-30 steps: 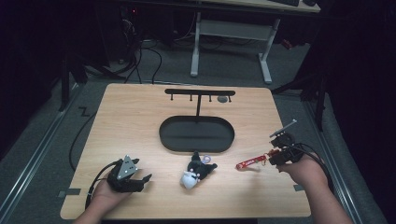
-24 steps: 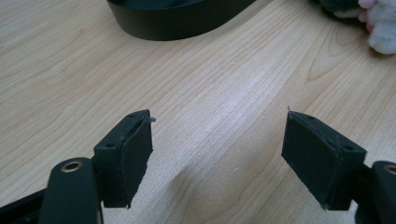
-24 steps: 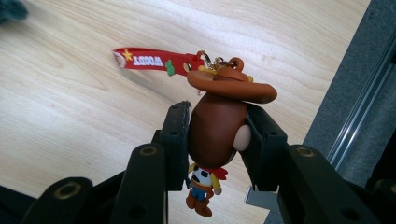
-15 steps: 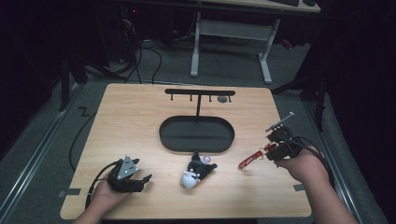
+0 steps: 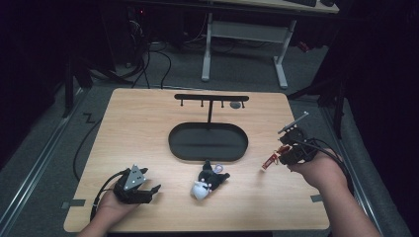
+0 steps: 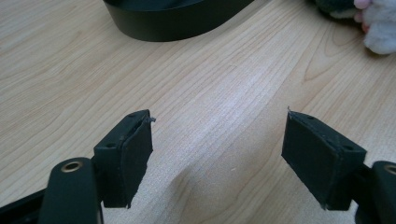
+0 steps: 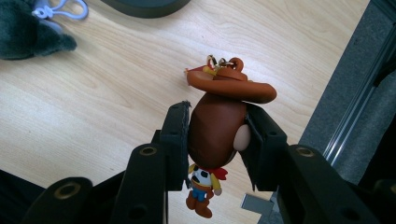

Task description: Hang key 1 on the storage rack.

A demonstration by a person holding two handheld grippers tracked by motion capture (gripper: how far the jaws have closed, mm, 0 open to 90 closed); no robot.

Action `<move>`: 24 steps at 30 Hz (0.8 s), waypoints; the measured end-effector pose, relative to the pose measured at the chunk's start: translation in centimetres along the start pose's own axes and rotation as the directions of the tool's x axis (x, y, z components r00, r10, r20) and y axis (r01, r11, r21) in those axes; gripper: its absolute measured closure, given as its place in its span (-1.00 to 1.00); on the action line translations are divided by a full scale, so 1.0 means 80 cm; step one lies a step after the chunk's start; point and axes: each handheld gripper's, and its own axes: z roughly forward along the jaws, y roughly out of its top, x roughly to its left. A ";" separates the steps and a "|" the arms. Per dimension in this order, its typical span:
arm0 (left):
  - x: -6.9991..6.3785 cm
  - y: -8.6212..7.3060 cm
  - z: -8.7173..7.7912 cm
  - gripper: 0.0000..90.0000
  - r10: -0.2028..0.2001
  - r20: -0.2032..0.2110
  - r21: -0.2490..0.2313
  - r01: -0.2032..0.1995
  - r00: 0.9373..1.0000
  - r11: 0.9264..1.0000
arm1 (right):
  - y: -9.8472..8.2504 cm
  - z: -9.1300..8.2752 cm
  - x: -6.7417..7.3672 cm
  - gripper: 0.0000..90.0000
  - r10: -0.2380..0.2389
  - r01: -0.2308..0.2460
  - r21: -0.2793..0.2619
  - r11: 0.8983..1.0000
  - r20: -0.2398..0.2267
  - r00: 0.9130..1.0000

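Right tool (image 5: 282,154) clamped on cowboy figure keychain (image 7: 216,122), pads squeezing its brown head, hat and key ring pointing away from me, legs dangling back toward wrist. Keychain lifted off surface (image 5: 148,128), right of black oval tray (image 5: 207,142). Hook rack (image 5: 211,98) rises from tray's far side, up and left of keychain (likely hanging spot, ring leads). Tray empty. Plush keychain (image 5: 208,180) lies just near side of tray. Left tool (image 6: 219,154) gaping, holding nothing, resting left of plush.
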 end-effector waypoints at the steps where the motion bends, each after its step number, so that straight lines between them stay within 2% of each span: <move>1: 0.000 0.000 0.000 -0.45 0.000 0.000 0.000 0.000 1.000 1.000 | 0.002 -0.002 0.001 0.43 0.000 0.000 -0.003 1.000 0.002 1.000; 24: 0.000 0.000 0.000 -0.45 0.002 0.009 0.000 -0.002 1.000 1.000 | 0.032 -0.010 0.011 0.43 -0.027 0.027 -0.023 0.999 0.002 1.000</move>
